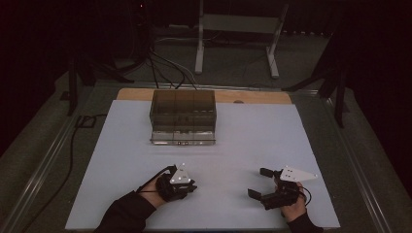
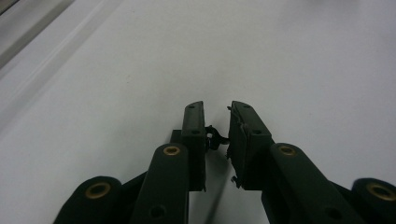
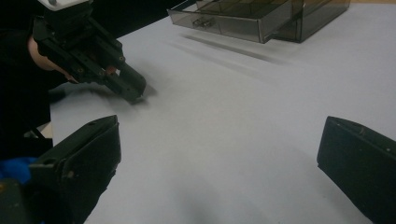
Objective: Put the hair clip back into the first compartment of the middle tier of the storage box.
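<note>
My left gripper (image 1: 191, 184) rests low on the white table sheet (image 1: 252, 136), tips pointing right. Its jaws (image 2: 217, 109) stand nearly together, shut on a small black clip (image 2: 215, 136) pinched between the pads. From the right gripper view, the left gripper (image 3: 133, 89) touches the sheet with its tip. My right gripper (image 1: 259, 182) lies at the front right, pointing left. It is open wide (image 3: 224, 149), with only bare sheet between its jaws. A smoky clear drawer box (image 1: 182, 114) stands at the middle back, its bottom drawer (image 1: 182, 137) pulled out toward me.
The drawer box (image 3: 261, 18) sits far ahead of the right gripper. A wooden board edge (image 1: 252, 96) runs behind the sheet. Cables (image 1: 163, 68) and a grey metal stand (image 1: 238, 29) are on the floor beyond. The sheet's front edge (image 1: 218, 227) is close to both hands.
</note>
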### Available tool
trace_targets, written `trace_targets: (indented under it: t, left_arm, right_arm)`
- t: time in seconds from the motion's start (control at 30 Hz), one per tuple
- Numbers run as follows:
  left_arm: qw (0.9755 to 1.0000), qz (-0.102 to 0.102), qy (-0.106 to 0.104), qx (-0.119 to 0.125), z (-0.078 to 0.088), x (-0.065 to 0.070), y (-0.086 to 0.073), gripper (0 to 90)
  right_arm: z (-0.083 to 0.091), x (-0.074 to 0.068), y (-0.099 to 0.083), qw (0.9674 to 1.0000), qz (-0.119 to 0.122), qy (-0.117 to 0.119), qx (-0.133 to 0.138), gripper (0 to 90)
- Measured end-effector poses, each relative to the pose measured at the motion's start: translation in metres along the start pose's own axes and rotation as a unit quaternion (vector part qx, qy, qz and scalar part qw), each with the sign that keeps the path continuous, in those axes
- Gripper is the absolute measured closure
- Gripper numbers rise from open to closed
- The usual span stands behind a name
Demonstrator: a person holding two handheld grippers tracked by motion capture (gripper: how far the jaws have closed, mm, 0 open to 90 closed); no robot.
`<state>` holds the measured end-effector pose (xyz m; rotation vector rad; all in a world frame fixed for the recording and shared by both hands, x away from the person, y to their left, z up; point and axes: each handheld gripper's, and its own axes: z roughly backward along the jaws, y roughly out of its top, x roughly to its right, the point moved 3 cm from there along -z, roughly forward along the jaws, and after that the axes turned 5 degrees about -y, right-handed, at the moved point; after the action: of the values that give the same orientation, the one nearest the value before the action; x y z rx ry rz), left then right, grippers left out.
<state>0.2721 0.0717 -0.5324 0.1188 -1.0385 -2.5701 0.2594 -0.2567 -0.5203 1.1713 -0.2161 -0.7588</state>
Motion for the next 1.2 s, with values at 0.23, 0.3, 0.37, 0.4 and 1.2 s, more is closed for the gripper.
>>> trace_targets:
  t: [0.23, 0.3, 0.37, 0.4, 1.2]
  left_arm:
    - [1.0000, -0.006, -0.006, -0.004, 0.004, 0.001, 0.001, 77.9]
    - [0.9999, -0.009, -0.005, -0.004, 0.005, 0.002, 0.001, 77.9]
    - [0.9999, -0.012, -0.007, -0.007, 0.007, 0.001, 0.002, 77.9]
    - [0.9999, -0.011, -0.007, -0.006, 0.007, 0.002, 0.002, 77.9]
    - [0.9999, -0.003, -0.015, 0.000, 0.020, -0.003, 0.005, 77.9]
  right_arm:
    - [0.000, 0.000, 0.000, 1.0000, -0.001, 0.000, -0.001, 0.0]
    - [0.000, 0.000, 0.000, 1.0000, -0.001, 0.000, -0.002, 0.0]
    - [0.000, 0.000, 0.000, 1.0000, -0.001, 0.000, -0.001, 0.0]
    - [0.000, 0.000, 0.000, 1.0000, -0.001, 0.000, -0.002, 0.0]
    - [-0.001, -0.001, 0.000, 1.0000, 0.001, 0.002, -0.002, 0.0]
